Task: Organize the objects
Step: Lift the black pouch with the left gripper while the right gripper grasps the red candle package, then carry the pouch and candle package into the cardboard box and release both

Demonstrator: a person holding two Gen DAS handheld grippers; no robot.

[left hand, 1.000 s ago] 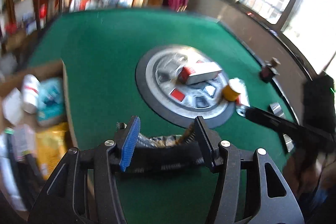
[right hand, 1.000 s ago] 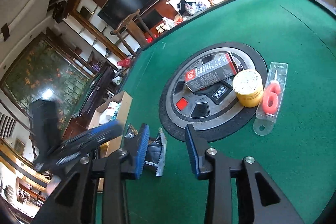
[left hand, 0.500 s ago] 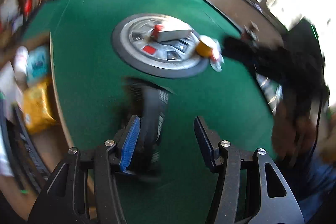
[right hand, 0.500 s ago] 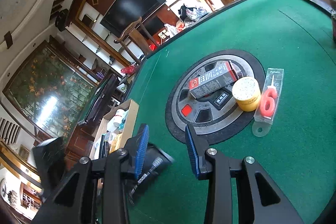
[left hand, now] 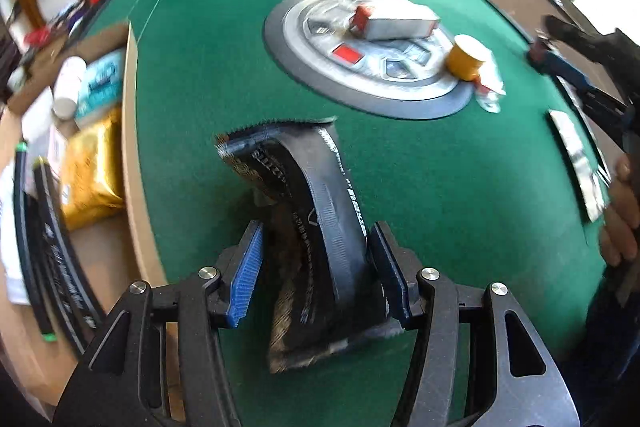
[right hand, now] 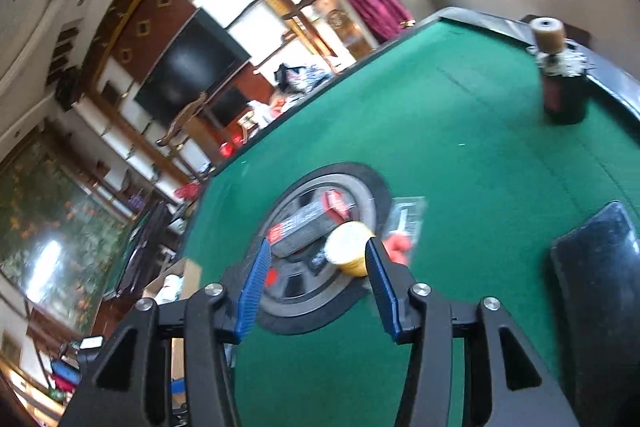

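Black foil pouch is seen bowed on the green desk near its left edge, between the fingers of the left gripper; the right pad touches it, the left pad stands clear, so a firm grip cannot be confirmed. Right gripper is opening with nothing between its pads, aimed at the yellow jar and dark box on the central disc.
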